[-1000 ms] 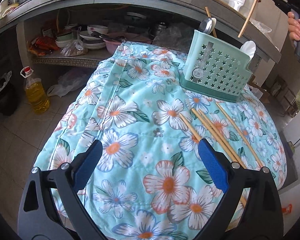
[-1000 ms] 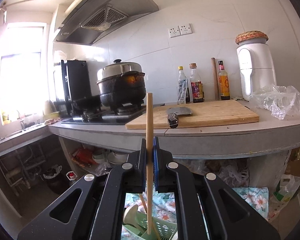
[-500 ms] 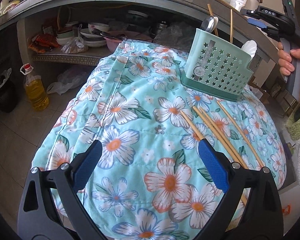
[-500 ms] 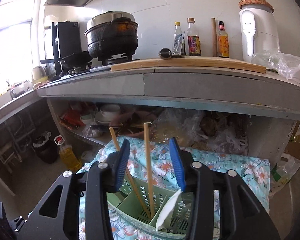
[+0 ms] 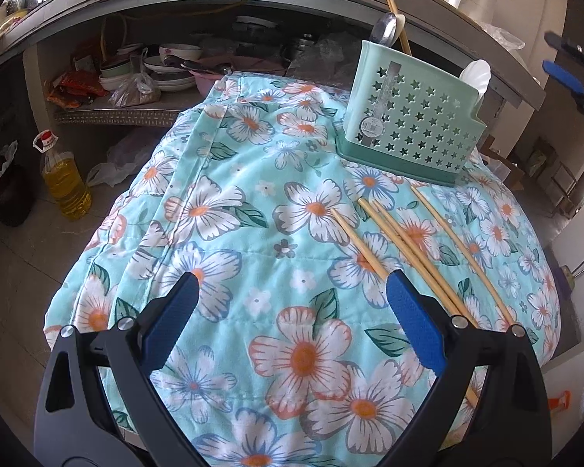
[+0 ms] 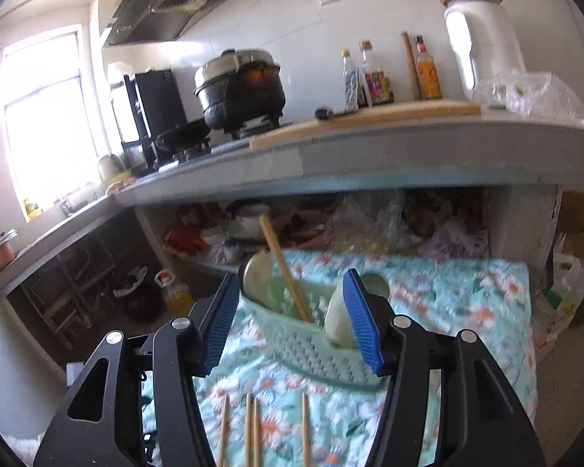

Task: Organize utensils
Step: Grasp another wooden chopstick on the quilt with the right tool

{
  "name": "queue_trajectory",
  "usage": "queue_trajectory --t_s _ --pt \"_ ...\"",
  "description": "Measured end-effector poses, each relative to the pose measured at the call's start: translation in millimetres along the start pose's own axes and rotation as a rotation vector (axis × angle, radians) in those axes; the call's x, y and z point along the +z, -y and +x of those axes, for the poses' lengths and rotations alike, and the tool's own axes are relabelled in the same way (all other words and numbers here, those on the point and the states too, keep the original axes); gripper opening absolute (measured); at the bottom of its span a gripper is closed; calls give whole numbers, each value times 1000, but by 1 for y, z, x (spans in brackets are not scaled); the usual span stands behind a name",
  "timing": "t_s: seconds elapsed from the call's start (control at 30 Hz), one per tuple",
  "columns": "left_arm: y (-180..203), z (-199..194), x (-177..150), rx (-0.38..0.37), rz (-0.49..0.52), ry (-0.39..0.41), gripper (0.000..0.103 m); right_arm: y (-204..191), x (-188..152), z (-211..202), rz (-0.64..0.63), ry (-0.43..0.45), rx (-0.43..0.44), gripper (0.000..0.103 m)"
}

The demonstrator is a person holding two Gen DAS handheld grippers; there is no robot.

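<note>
A mint green utensil holder (image 5: 412, 116) with star holes stands at the far right of the floral cloth (image 5: 253, 233). It holds a metal spoon (image 5: 383, 33), a white spoon (image 5: 477, 76) and a chopstick (image 5: 397, 19). Several loose wooden chopsticks (image 5: 405, 245) lie on the cloth in front of it. My left gripper (image 5: 292, 311) is open and empty above the near cloth. My right gripper (image 6: 292, 323) is open and empty above the holder (image 6: 311, 334), with the loose chopsticks (image 6: 253, 424) below it. It shows at the right edge of the left view (image 5: 568, 74).
A grey kitchen counter (image 6: 370, 151) runs behind, with a black pot (image 6: 241, 85), bottles (image 6: 370, 74) and a cutting board (image 6: 370, 120). Bowls and bags (image 5: 155, 74) fill the shelf under it. An oil bottle (image 5: 64, 183) stands on the floor at left.
My right gripper opened and let a chopstick drop into the holder, then drew back and up from it with its jaws wider. The left gripper stayed put.
</note>
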State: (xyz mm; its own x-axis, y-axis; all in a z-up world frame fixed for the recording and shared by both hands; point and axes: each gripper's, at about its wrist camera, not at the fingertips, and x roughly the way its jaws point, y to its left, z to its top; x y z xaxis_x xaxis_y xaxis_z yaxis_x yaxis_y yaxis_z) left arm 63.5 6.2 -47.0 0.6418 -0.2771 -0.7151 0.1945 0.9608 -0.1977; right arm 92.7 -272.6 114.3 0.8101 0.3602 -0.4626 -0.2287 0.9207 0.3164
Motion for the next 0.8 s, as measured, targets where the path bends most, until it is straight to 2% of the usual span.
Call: queue_trajectory --t_s 0.13,0.2,0.3,0.47,0.6,0.8 --pt "10 8 -1 16 28 -23 93 4 -59 28 24 -186 -23 54" --pt "14 14 -2 36 44 -41 93 8 -85 44 63 -273 -5 54" --pt "19 24 -3 63 53 -82 93 9 -115 60 91 -354 -10 50" --pt "20 43 -7 124 35 -163 93 5 -138 78 67 -403 -65 41" --pt "23 49 -8 167 43 -183 93 -1 -146 90 13 -424 -110 33" --pt "27 53 -7 202 51 -192 95 1 -151 100 10 -439 -157 9"
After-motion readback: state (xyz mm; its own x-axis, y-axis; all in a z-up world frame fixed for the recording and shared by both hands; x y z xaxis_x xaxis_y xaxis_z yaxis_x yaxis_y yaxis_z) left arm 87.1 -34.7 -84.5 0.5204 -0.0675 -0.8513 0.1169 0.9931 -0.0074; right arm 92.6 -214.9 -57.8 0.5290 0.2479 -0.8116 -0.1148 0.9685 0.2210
